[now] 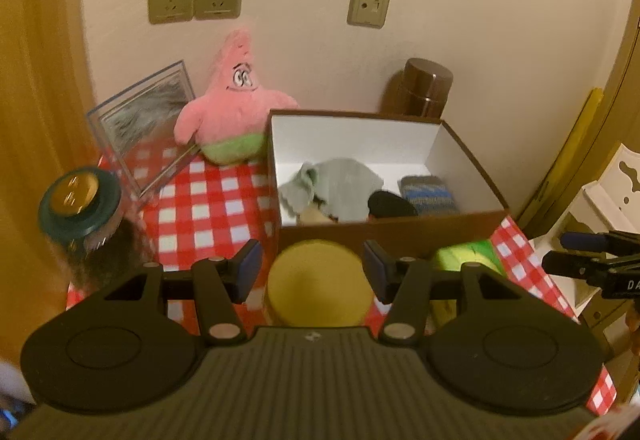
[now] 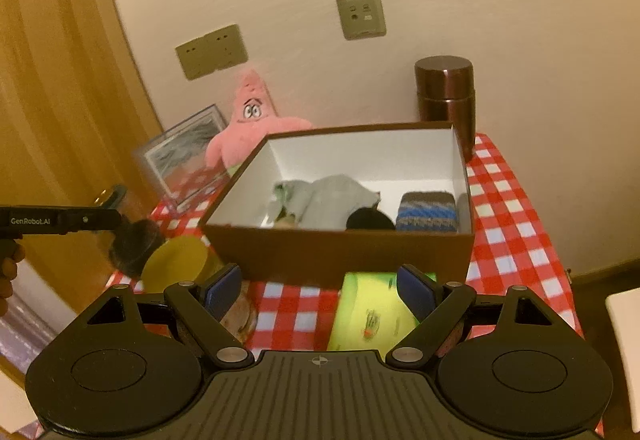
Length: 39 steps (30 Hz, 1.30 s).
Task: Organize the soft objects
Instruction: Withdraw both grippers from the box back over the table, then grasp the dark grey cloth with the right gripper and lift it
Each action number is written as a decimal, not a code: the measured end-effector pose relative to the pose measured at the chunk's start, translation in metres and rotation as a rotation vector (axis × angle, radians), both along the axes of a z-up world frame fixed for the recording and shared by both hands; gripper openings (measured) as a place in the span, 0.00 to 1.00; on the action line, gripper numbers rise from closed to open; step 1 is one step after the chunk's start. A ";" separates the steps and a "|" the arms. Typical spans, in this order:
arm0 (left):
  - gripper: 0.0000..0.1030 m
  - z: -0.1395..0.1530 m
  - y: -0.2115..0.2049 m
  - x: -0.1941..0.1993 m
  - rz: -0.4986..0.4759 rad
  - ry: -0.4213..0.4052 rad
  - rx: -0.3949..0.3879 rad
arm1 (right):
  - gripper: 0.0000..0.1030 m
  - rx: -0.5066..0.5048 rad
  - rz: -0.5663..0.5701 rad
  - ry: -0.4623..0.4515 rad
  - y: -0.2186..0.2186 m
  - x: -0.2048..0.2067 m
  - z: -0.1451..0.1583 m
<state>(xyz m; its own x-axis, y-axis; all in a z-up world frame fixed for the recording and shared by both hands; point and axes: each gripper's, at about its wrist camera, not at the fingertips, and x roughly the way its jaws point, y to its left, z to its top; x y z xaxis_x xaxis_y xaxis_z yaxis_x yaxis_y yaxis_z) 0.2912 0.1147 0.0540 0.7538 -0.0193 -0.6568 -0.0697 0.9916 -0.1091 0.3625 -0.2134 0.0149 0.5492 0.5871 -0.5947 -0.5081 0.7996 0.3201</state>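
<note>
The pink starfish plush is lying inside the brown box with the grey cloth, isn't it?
Not quite: the pink starfish plush is outside the brown box, sitting against the wall beside it. The grey cloth is indeed inside the box. The left wrist view shows it clearly.

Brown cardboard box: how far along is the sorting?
Done: the brown cardboard box already holds a grey cloth, a black soft item and a blue-grey striped roll. In hand: nothing; left tool and right tool are open. Left: pink star plush outside.
</note>
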 end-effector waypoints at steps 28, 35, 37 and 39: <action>0.51 -0.050 -0.041 -0.113 0.073 0.136 -0.032 | 0.82 -0.090 0.076 0.095 -0.025 -0.097 -0.041; 0.51 -0.067 -0.047 -0.125 0.093 0.178 -0.048 | 0.82 -0.132 0.088 0.127 -0.031 -0.106 -0.059; 0.51 -0.073 -0.048 -0.127 0.100 0.194 -0.046 | 0.82 -0.136 0.082 0.137 -0.033 -0.106 -0.064; 0.51 -0.078 -0.050 -0.128 0.108 0.208 -0.048 | 0.82 -0.141 0.074 0.147 -0.035 -0.105 -0.069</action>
